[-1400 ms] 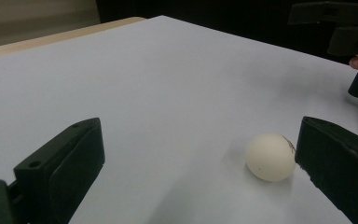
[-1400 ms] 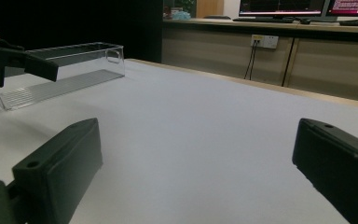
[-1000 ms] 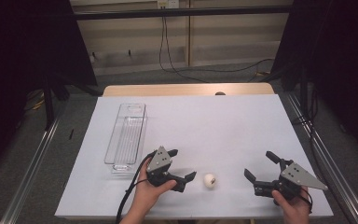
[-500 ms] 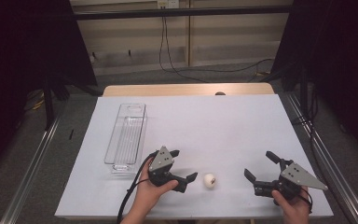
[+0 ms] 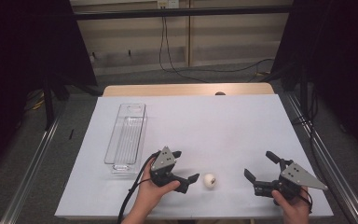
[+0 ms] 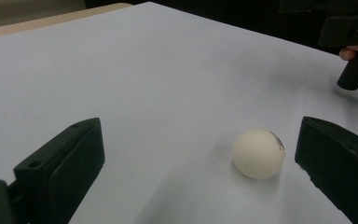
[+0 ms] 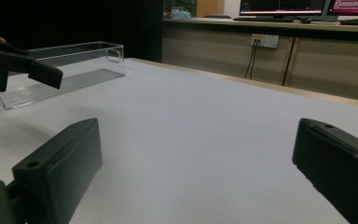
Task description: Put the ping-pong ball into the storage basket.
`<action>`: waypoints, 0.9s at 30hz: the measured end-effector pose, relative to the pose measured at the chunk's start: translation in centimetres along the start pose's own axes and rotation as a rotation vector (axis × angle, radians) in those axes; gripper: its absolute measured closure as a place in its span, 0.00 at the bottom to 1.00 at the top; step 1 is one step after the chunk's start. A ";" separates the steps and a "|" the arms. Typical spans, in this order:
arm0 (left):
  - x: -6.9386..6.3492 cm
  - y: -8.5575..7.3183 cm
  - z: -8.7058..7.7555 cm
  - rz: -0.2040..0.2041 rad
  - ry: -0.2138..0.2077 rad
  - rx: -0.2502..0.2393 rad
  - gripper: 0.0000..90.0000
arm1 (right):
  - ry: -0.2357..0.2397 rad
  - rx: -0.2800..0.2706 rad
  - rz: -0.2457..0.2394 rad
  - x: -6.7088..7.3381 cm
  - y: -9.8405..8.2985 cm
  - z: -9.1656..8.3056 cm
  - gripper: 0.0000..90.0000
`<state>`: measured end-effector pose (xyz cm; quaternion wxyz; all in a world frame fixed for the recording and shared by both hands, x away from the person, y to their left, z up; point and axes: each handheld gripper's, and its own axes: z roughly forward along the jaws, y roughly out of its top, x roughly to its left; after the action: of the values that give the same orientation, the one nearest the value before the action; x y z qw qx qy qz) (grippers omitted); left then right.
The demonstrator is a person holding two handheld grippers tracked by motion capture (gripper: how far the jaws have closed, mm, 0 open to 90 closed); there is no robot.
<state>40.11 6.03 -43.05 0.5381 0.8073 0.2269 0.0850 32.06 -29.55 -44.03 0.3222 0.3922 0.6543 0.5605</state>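
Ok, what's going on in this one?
A person holds a two-jaw gripper in each hand over a table with a white cover. The left gripper, jaws open, is lined up on a small white ball that lies between its jaws in the left gripper view, not yet gripped. The right gripper is open too, off to the side with nothing between its jaws. A clear, long plastic tray sits to the left, with nothing in it.

The high view looks forward and down over the whole white table [image 5: 223,121] from the person's side. Each gripper view sits low, close above that surface; the left one faces the white ball [image 6: 258,153], also seen from above.
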 end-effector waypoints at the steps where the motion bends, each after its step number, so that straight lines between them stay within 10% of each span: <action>1: -0.1 0.0 0.1 -0.007 -0.003 -0.004 0.02 | 0.000 0.000 0.000 0.0 0.0 0.0 0.01; 27: -0.5 0.2 0.7 -0.001 -0.014 0.041 0.02 | -0.002 0.001 0.004 0.0 0.0 0.0 0.01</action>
<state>39.99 5.11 -43.14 0.5233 0.8184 0.2253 0.0742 32.04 -29.59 -44.03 0.3214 0.3944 0.6536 0.5603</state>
